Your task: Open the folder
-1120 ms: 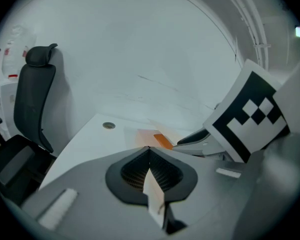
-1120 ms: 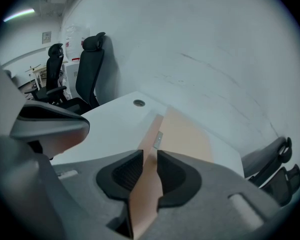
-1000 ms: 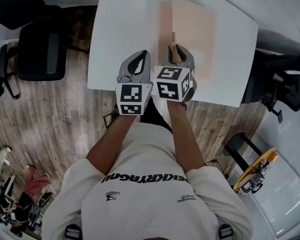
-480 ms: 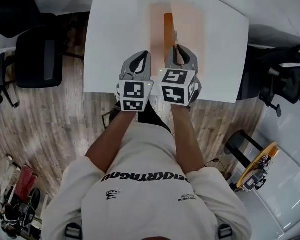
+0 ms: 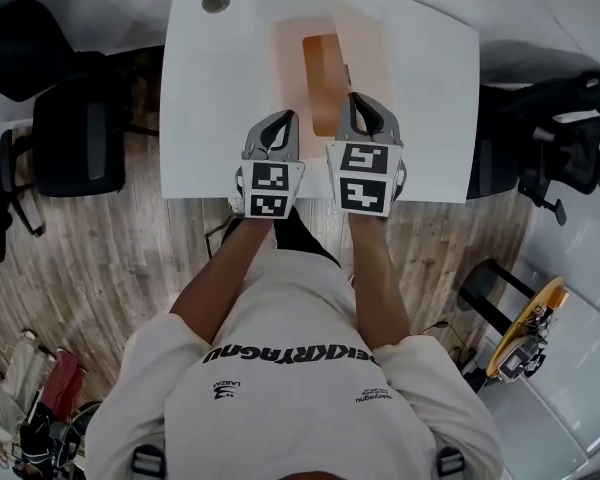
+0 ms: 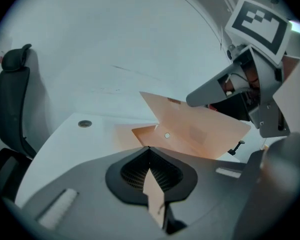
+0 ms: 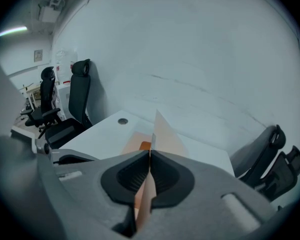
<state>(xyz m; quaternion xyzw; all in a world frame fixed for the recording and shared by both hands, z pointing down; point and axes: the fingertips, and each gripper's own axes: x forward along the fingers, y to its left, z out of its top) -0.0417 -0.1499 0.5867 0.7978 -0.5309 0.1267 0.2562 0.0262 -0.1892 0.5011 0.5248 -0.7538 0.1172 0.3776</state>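
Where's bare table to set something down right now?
Bare table left of the folder, from the cable hole to the near edge, plus a strip right of it. Crowded mid-front: left gripper clamps the lower cover, right gripper has just closed its jaws on the raised one.

Operator wears a white short-sleeved T-shirt (image 5: 300, 308) with black lettering (image 5: 295, 356) printed across it and dark strap buckles (image 5: 147, 462) at both shoulders. The left gripper (image 5: 285, 118) and right gripper (image 5: 353, 98) are grey mouldings, each carrying a black-and-white marker cube (image 5: 267, 190)
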